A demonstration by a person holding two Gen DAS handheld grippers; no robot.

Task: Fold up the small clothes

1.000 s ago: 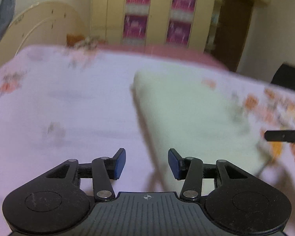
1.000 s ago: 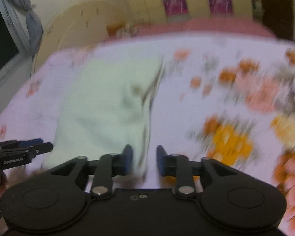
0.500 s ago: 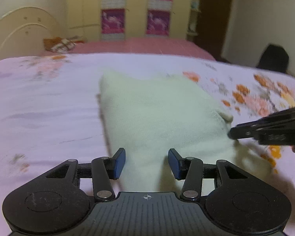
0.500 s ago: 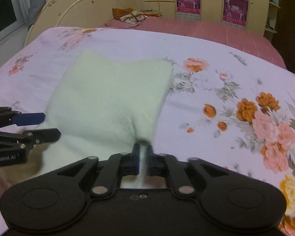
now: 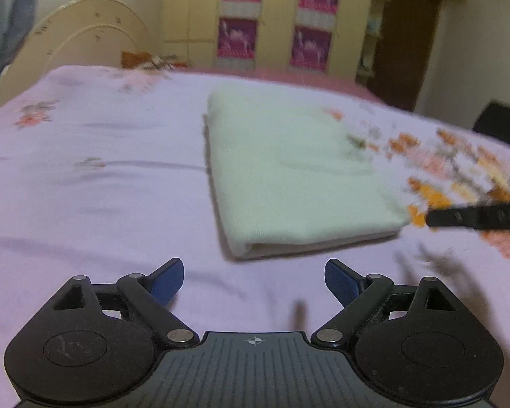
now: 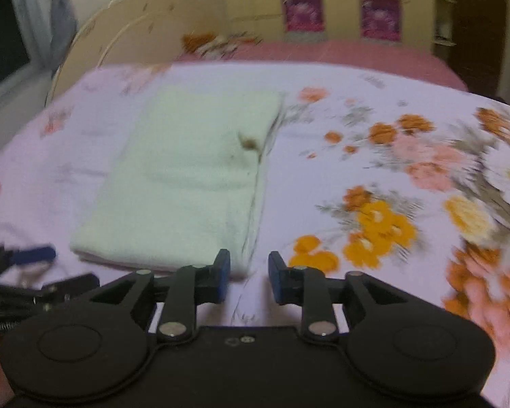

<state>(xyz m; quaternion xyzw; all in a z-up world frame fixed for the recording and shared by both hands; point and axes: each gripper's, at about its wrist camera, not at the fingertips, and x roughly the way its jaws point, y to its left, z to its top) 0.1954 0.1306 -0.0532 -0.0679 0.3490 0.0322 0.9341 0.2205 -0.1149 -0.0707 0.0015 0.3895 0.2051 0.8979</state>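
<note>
A pale green folded cloth lies flat on the flowered bedsheet, with its folded edge toward me. It also shows in the right wrist view, with a small brown mark near its right edge. My left gripper is open wide and empty, just short of the cloth's near edge. My right gripper is open and empty at the cloth's near right corner. The right gripper's finger shows in the left wrist view. The left gripper shows in the right wrist view.
The bed has a cream headboard at the far left and a pink cover at the far end. A wardrobe with magenta panels stands behind. A dark object sits at the right edge.
My right gripper was shut on the cloth's corner and has let go and opened. My left gripper has opened wider and drawn back. The cloth now lies flat.
</note>
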